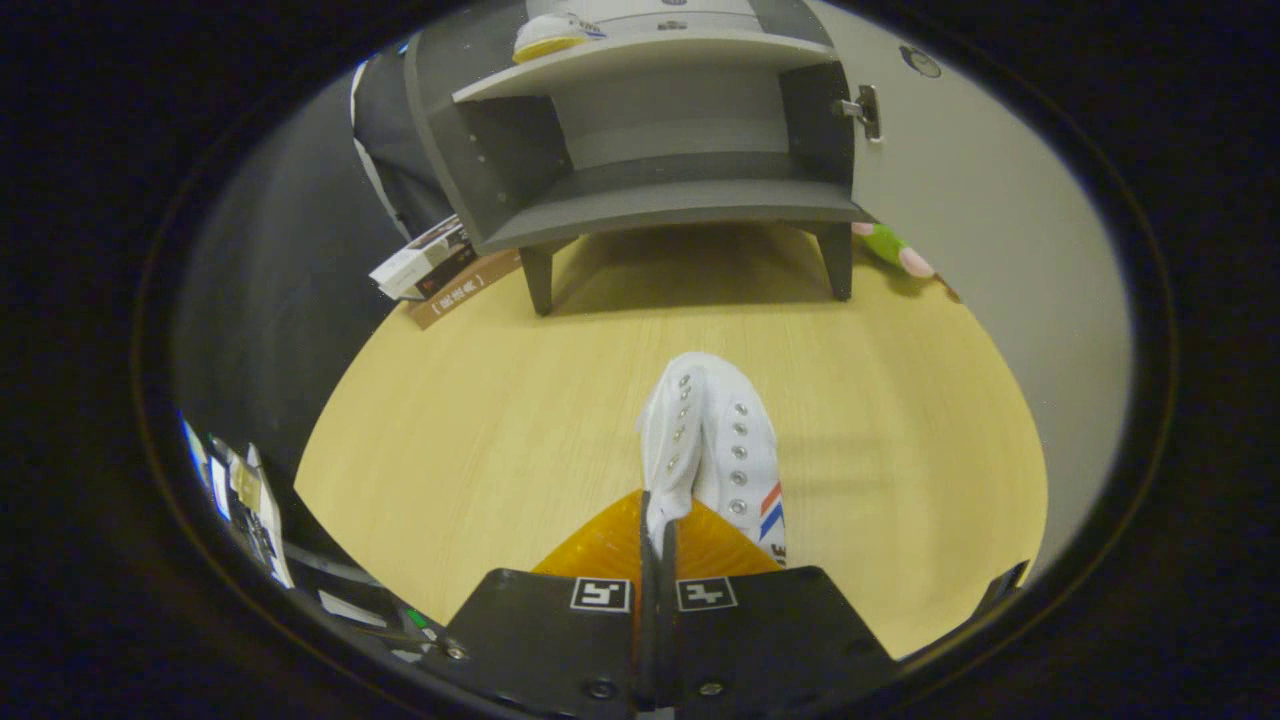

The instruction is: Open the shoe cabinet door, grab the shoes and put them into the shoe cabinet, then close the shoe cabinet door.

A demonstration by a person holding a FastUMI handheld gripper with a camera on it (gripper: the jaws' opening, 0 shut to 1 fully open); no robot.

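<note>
Wood-grain worktop under us, pale wall off to the cabinet's right. Shoe cabinet sits ahead with its door swung wide to its right, hinge showing. Lower shelf inside looks bare; another shoe already rests on the cabinet's upper shelf. Our tongs are pinched narrow on the white shoe, both fingers clamped on the canvas upper near the eyelets, toe pointing toward the cabinet.

Shoe reads as light and floppy: thin canvas, so we expect it to sag and swing off the pinch point. Grip on the collar edge seems adequate, though a firmer bite closer to the sole would twist less.

Clearance: open worktop between shoe and cabinet. We watch the cabinet's front lip, its two legs, the boxes to the cabinet's left, and a soft toy by its right leg.
</note>
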